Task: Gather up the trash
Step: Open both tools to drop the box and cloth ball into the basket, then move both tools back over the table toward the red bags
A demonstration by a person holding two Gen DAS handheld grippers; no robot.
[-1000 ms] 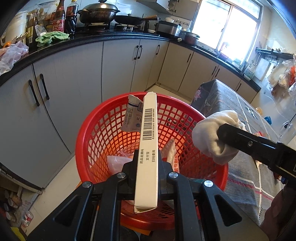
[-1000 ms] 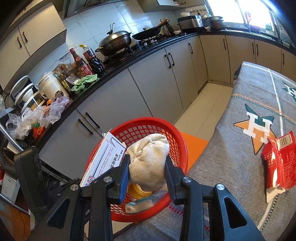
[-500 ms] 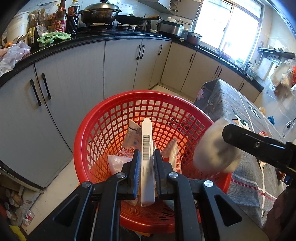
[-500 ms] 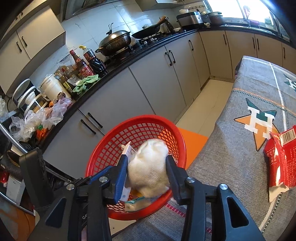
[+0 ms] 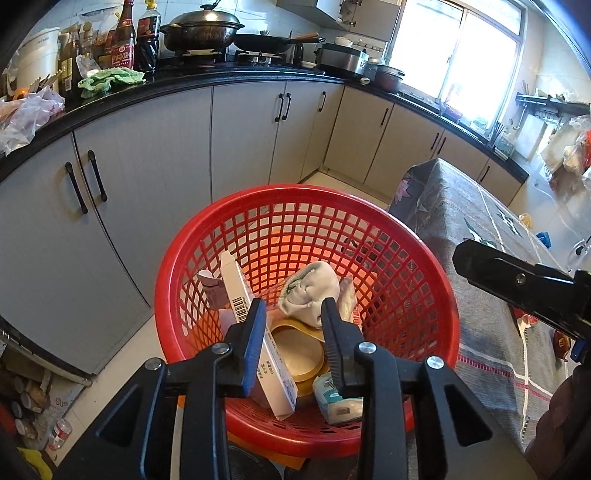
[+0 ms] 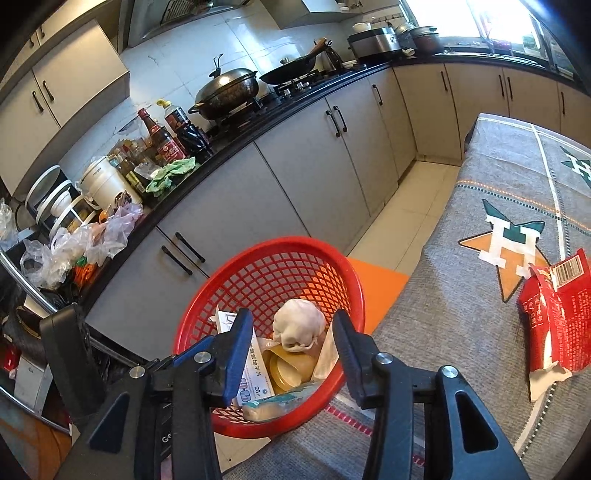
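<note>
Since a second ago both pieces of trash have dropped: the box [image 5: 255,332], then clamped upright in the left gripper [image 5: 293,325], now leans inside the basket [image 5: 306,206], and the cloth wad [image 5: 310,291], then pinched by the right gripper [image 6: 291,345], lies loose on the pile.

Left wrist view: the left gripper hangs over the near rim of the red basket, its jaws opening with nothing pressed between the pads. The box slants against the basket's left wall, barcode side up, its lower end passing just behind the blue-faced finger [image 5: 253,347]; whether they touch is unclear. The wad rests in the middle on a yellow lid [image 5: 299,350], with a small packet [image 5: 338,400] by the near wall. At the right edge a finger of the right gripper [image 5: 517,284] reaches in above the grey tablecloth [image 5: 480,258]. The counter [image 5: 177,83] with a wok [image 5: 201,31] runs behind.

Right wrist view: the right gripper's jaws are opening, spread wide and empty, held above the basket [image 6: 295,247]. The wad [image 6: 299,325] sits below and between the fingers, apart from both pads, on the lid [image 6: 286,369]. The box [image 6: 255,373] lies at the left, behind the blue finger. On the tablecloth [image 6: 461,332], well right of the basket, lies a red wrapper [image 6: 554,314]. The left gripper's finger [image 6: 70,354] shows at lower left.
</note>
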